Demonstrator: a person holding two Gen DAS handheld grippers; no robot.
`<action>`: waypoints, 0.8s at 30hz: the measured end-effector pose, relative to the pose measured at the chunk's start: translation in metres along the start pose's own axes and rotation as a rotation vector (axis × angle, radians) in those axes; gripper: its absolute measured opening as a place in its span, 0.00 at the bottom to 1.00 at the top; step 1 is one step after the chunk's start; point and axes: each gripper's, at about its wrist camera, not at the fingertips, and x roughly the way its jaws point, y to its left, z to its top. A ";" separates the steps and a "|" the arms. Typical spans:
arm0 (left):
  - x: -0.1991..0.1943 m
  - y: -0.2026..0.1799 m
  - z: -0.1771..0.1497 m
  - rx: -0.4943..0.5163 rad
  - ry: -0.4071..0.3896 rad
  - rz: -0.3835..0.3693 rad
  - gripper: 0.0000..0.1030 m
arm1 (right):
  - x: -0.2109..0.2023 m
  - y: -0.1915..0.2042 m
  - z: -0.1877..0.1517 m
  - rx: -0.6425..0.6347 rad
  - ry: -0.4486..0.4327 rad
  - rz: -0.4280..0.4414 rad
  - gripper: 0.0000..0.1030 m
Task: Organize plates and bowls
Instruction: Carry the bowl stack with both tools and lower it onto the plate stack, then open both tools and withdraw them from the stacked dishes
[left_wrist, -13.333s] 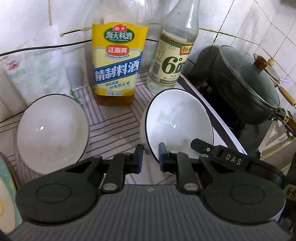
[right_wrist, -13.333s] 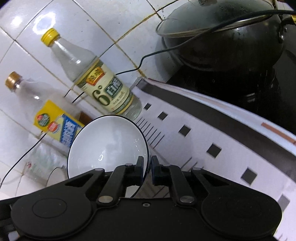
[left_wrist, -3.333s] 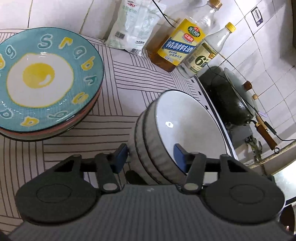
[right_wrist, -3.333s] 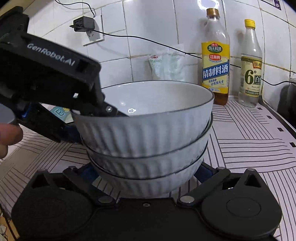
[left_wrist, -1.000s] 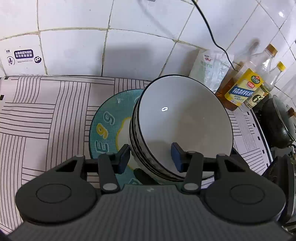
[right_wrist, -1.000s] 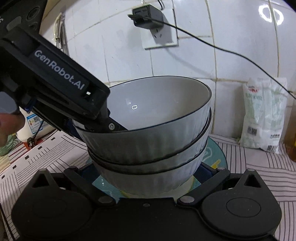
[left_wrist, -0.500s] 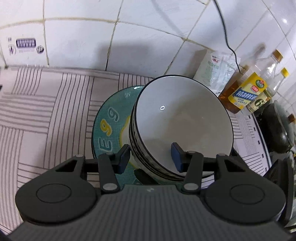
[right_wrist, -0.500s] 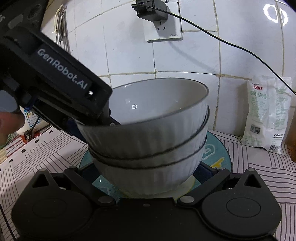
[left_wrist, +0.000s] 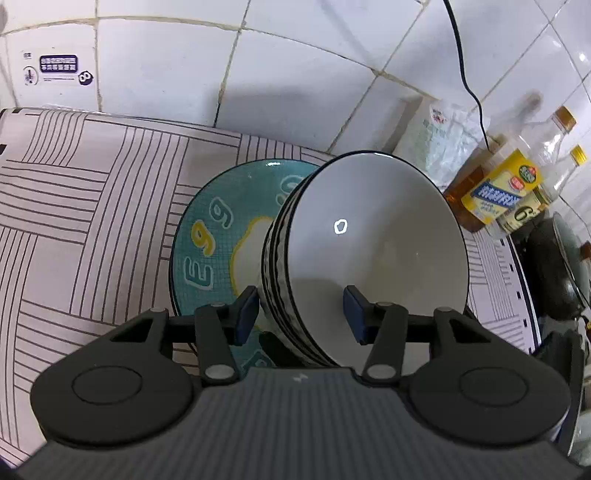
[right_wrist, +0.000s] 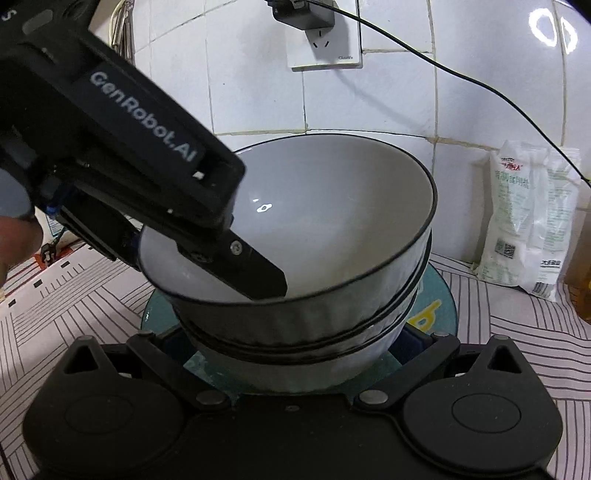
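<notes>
Left wrist view: stack of white ribbed ceramic bowls with black rims sits between the left gripper fingers, over the teal plate with yellow lettering and egg print. One blue pad outside the stack wall, the other inside the top bowl; jaws part open and just eased wider, so pad contact is unclear. Gripper angled steeply down.

Right wrist view: bowl stack base sits between the right gripper fingers, spread wide, flanking the bottom bowl; contact hidden, grip unclear. Left gripper's finger hooks over the rim.
</notes>
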 end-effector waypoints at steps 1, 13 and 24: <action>0.000 0.000 -0.001 -0.007 -0.006 0.002 0.48 | -0.001 0.001 0.000 0.000 0.003 -0.004 1.00; -0.023 -0.022 -0.012 0.092 -0.135 0.166 0.57 | -0.042 0.003 0.004 -0.003 0.025 0.012 1.00; -0.089 -0.025 -0.035 0.056 -0.244 0.157 0.68 | -0.096 0.005 0.011 0.048 0.048 -0.029 1.00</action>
